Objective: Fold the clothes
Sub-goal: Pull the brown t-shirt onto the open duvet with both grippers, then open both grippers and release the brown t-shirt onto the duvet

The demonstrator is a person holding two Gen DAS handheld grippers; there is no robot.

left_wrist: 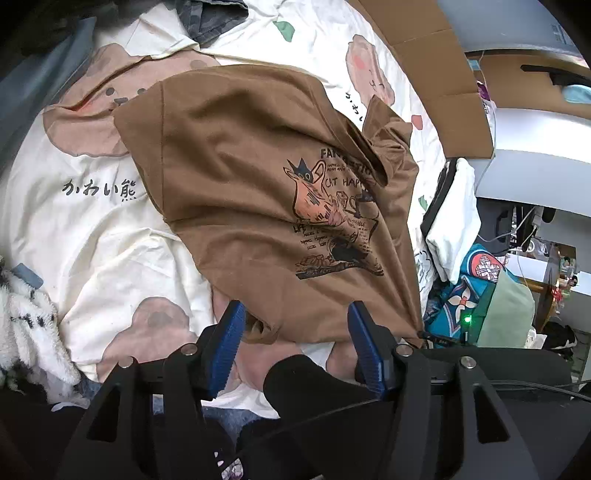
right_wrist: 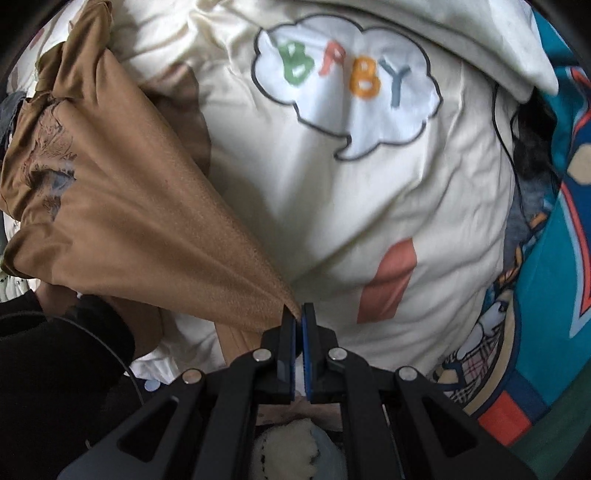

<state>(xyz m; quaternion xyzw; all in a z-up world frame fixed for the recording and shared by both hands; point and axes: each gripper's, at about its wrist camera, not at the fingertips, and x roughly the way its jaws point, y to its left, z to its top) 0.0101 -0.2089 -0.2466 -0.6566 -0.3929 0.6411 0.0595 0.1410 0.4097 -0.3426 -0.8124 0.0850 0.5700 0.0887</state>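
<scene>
Brown cotton T-shirt [left_wrist: 258, 184] lies on the cream bed cover [left_wrist: 92, 229], a sleeve bunched at 2 o'clock; the right hand-held gripper [right_wrist: 297, 314] is clamped on one corner, so a strong pull could drag the whole fold out of shape. Left hand-held gripper [left_wrist: 295, 325] stands half open and empty over the hem at 6 o'clock. Around it, a grey garment [left_wrist: 210, 18] at 12 and a fluffy white blanket [left_wrist: 26, 325] at 8 crowd the bed.

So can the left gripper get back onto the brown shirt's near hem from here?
Probably yes: the left gripper is open, the brown shirt hem lies between its fingers with nothing on top.
</scene>
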